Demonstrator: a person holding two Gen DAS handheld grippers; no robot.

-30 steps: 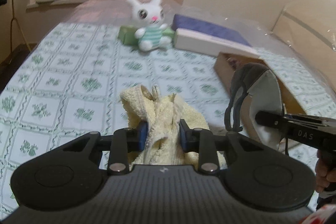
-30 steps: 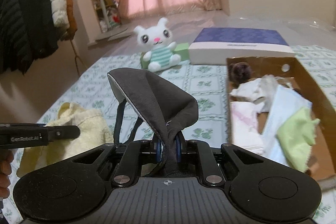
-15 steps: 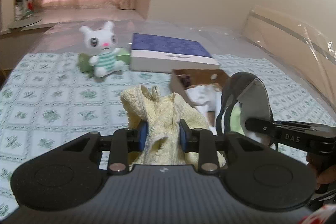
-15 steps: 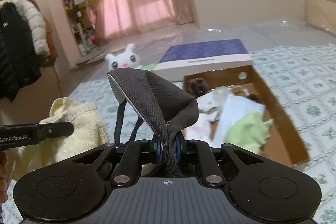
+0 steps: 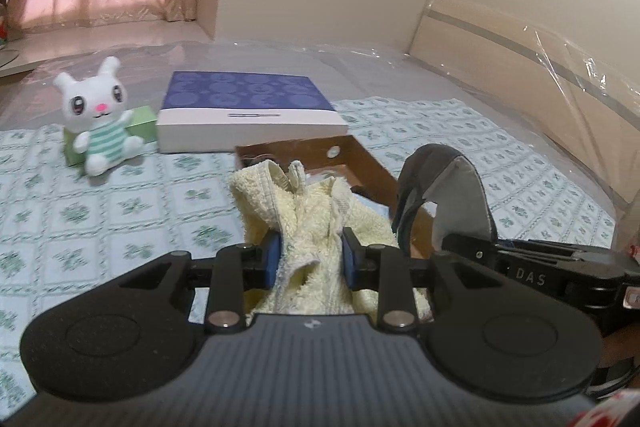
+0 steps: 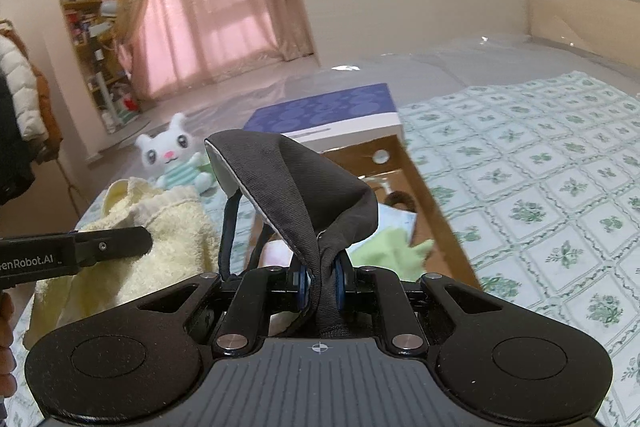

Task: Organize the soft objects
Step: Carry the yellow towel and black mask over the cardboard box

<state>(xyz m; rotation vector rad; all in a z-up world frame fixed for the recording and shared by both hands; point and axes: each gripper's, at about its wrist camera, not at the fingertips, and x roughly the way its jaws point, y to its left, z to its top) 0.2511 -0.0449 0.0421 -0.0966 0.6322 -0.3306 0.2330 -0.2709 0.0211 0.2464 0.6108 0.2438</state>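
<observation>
Left gripper (image 5: 308, 259) clamps towel (image 5: 316, 211) | right gripper (image 6: 322, 283) clamps mask (image 6: 296, 183) | both above box (image 6: 436, 211)

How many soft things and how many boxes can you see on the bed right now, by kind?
Towels: 1, yellow towel in the left gripper
Face masks: 1, dark mask in the right gripper
Plush toys: 1, white bunny
Boxes: 3, cardboard box, blue box, green box
Total: 6, not counting the cloths lying in the cardboard box
</observation>
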